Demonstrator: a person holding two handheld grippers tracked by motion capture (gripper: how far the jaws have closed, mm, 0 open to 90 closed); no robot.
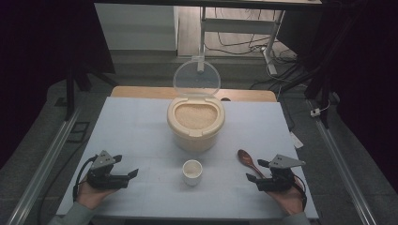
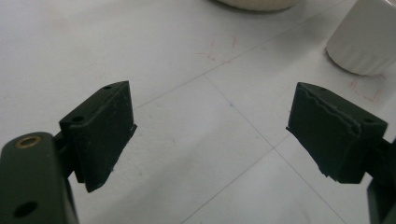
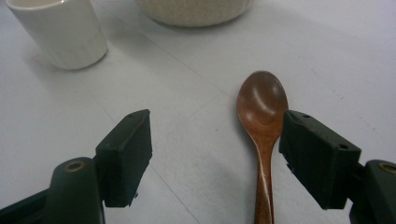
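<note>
Wooden spoon (image 3: 262, 116) lay flat on table (image 1: 141, 126), bowl toward rice container (image 1: 195, 123), handle back toward right gripper (image 3: 215, 140); jaws wide, empty, straddling handle, probably for pickup. Cup (image 1: 192, 171) central, likely awaiting rice. Left gripper (image 2: 210, 135) wide, empty, resting aside.

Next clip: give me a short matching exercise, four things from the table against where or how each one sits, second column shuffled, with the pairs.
Things:
1. wooden spoon
2. white cup
3. rice container
4. left gripper

States:
A. lid raised, grains showing inside
B. open, nothing between its jaws
C. lying flat by the right gripper
D. upright at the table's near middle, between the two grippers

Pairs: 1-C, 2-D, 3-A, 4-B
</note>
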